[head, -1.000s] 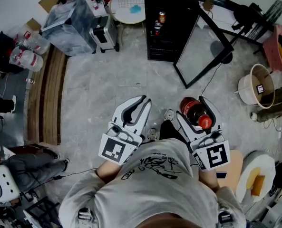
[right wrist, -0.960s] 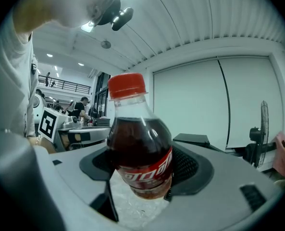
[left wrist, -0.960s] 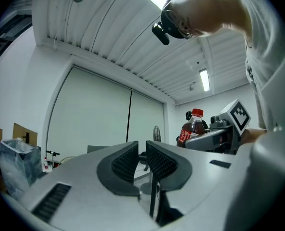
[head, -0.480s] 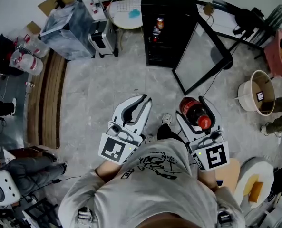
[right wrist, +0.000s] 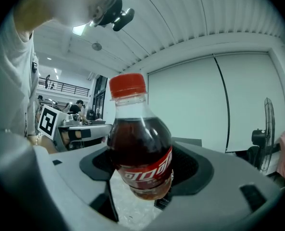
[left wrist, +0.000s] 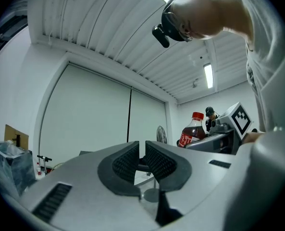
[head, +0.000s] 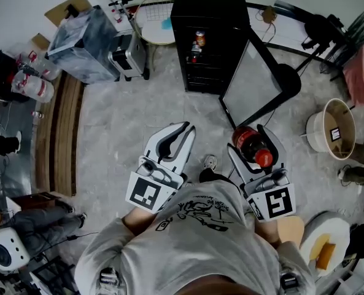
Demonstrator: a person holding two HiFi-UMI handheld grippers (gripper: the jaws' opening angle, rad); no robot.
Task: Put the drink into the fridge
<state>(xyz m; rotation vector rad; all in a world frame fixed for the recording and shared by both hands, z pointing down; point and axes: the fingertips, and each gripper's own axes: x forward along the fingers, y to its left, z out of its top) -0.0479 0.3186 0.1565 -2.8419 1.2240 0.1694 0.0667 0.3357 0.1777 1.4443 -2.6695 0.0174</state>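
Note:
A cola bottle (head: pixel 249 143) with a red cap and red label sits between the jaws of my right gripper (head: pixel 249 135), which is shut on its body; the cap points back toward the person. In the right gripper view the bottle (right wrist: pixel 140 148) fills the middle, both pads against its sides. My left gripper (head: pixel 180 131) hangs level beside it, shut on nothing, its pads (left wrist: pixel 128 160) nearly touching. The black fridge (head: pixel 221 17) stands ahead across the floor, its glass door (head: pixel 252 78) swung open to the right. Some drinks (head: pixel 198 40) stand on its upper shelves.
A plastic-wrapped grey bin (head: pixel 86 32) and a silver case (head: pixel 127 54) stand left of the fridge. A beige bucket (head: pixel 331 125) and a fan (head: pixel 347 23) are on the right. Wooden planks (head: pixel 62 134) lie at the left, with a seated person (head: pixel 40 217) beyond.
The fridge has slid left and slightly nearer in the head view as the person walks toward it. Both grippers keep their pose; the bottle stays gripped.

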